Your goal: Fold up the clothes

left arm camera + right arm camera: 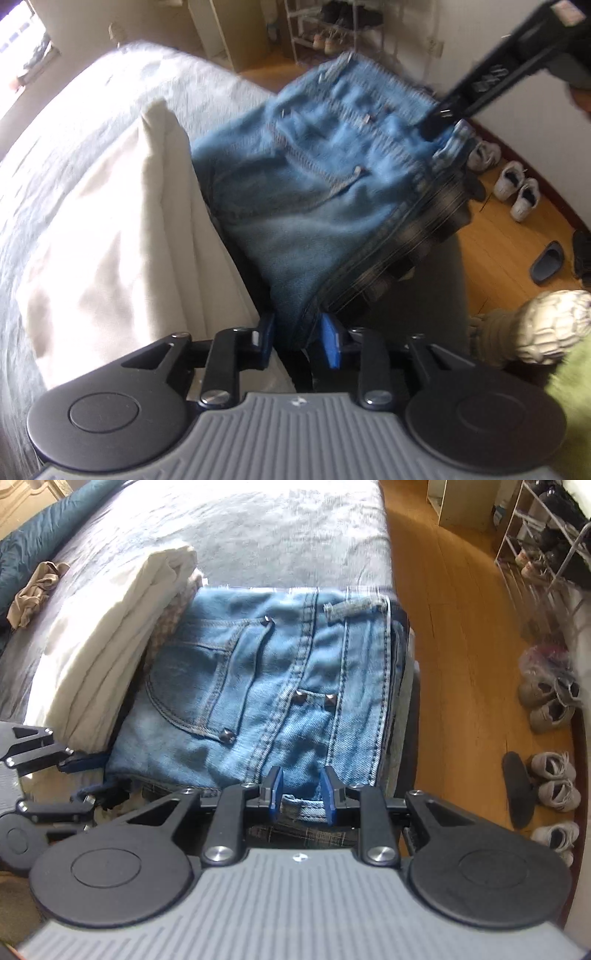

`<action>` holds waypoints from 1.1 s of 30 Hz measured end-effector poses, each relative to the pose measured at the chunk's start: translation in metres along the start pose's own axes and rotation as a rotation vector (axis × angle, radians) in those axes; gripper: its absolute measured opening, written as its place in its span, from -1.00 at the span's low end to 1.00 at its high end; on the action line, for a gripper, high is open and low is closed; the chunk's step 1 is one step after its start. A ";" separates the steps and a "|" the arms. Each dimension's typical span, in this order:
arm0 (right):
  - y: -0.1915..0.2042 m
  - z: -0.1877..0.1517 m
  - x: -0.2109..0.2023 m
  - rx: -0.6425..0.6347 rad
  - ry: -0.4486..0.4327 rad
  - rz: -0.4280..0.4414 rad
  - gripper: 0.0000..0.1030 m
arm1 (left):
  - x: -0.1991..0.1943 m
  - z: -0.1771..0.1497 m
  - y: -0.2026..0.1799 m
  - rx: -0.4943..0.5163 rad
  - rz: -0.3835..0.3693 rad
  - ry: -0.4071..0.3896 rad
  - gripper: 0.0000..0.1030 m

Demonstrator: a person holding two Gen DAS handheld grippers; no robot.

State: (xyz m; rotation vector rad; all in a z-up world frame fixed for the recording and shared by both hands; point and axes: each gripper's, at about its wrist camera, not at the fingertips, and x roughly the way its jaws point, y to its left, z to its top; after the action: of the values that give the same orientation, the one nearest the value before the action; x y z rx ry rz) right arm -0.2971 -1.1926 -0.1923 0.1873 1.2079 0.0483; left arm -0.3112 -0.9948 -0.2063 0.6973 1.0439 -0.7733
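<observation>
Folded blue jeans [266, 686] lie near the bed's corner on top of a dark plaid garment [303, 834]. My right gripper [302, 797] is shut on their near waistband edge, denim filling the gap between the blue pads. In the left wrist view the jeans [332, 192] run away from my left gripper [298, 339], whose pads press a folded edge of the denim. The right gripper [439, 118] shows there at the far corner of the jeans. The left gripper [86, 777] sits at the jeans' left corner in the right wrist view.
A folded white garment [103, 646] lies against the jeans' left side on the grey bed [258, 528]. A crumpled beige cloth [33, 587] lies farther left. To the right is wood floor with several shoes [554, 775] and a wire shoe rack [546, 535].
</observation>
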 end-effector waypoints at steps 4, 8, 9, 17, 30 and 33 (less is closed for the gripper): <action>0.007 0.008 -0.007 -0.036 -0.054 0.009 -0.59 | -0.031 0.004 0.001 -0.012 -0.028 -0.121 -0.28; 0.010 0.015 0.007 -0.071 -0.040 -0.002 -0.59 | -0.013 0.023 -0.001 -0.009 -0.037 -0.127 -0.19; 0.009 0.017 0.015 -0.075 -0.016 -0.019 -0.61 | -0.001 0.024 -0.002 -0.015 -0.035 -0.100 -0.19; -0.002 0.024 0.029 -0.057 0.070 -0.050 -0.69 | 0.036 0.011 0.005 -0.135 -0.088 0.000 -0.14; -0.011 0.084 0.070 -0.049 0.000 -0.106 -0.78 | 0.058 0.016 -0.001 -0.155 -0.149 0.003 0.09; -0.004 0.093 0.058 -0.065 -0.019 -0.114 -0.76 | 0.063 0.015 0.001 -0.170 -0.165 0.014 0.10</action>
State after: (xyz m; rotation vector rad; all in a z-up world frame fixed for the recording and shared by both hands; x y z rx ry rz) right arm -0.1898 -1.1995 -0.2147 0.0618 1.1949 -0.0141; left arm -0.2844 -1.0201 -0.2596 0.4757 1.1758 -0.8115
